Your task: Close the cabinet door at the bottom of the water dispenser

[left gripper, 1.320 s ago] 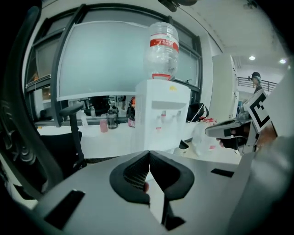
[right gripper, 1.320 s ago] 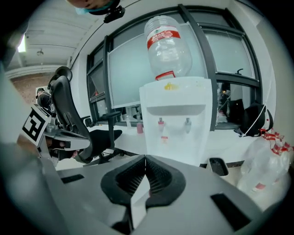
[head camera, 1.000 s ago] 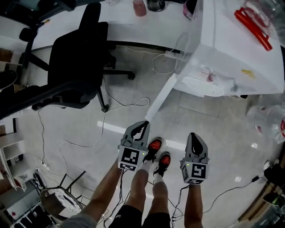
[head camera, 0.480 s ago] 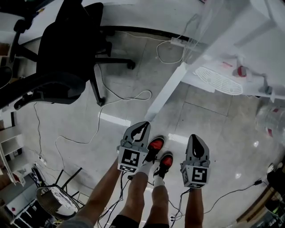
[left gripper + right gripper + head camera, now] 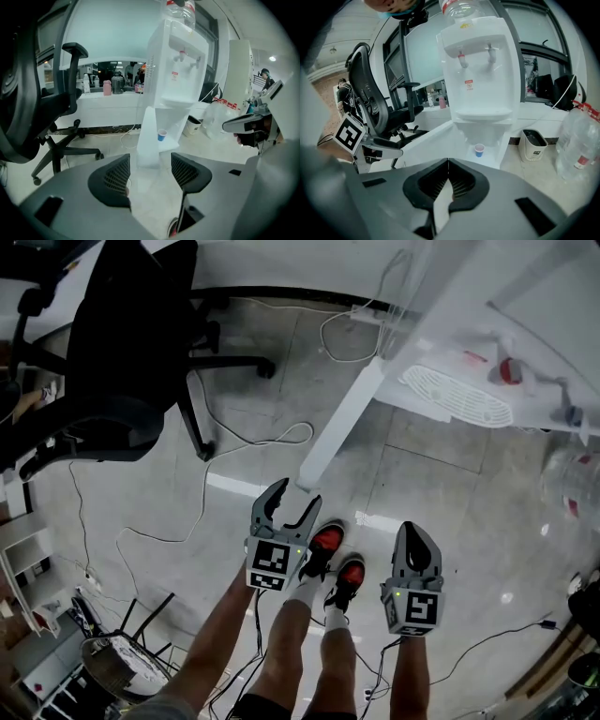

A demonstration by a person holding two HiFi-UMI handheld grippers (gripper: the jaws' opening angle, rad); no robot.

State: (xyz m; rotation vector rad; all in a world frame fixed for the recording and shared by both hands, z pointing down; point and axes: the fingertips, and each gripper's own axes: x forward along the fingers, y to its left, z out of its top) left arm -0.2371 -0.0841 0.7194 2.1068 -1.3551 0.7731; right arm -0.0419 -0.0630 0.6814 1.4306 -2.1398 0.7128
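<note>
Here, the tall white plastic water dispenser stands ahead of both grippers. Its flat white bottom cabinet door is swung wide open towards the person. A small blue cup sits on the floor of the open cabinet. In the head view, the left gripper hovers near the door's free edge, its jaws opening with nothing between them. The right gripper hangs beside it, clenched and empty. A black wheeled office chair stands to the left, well apart from the dispenser.
</note>
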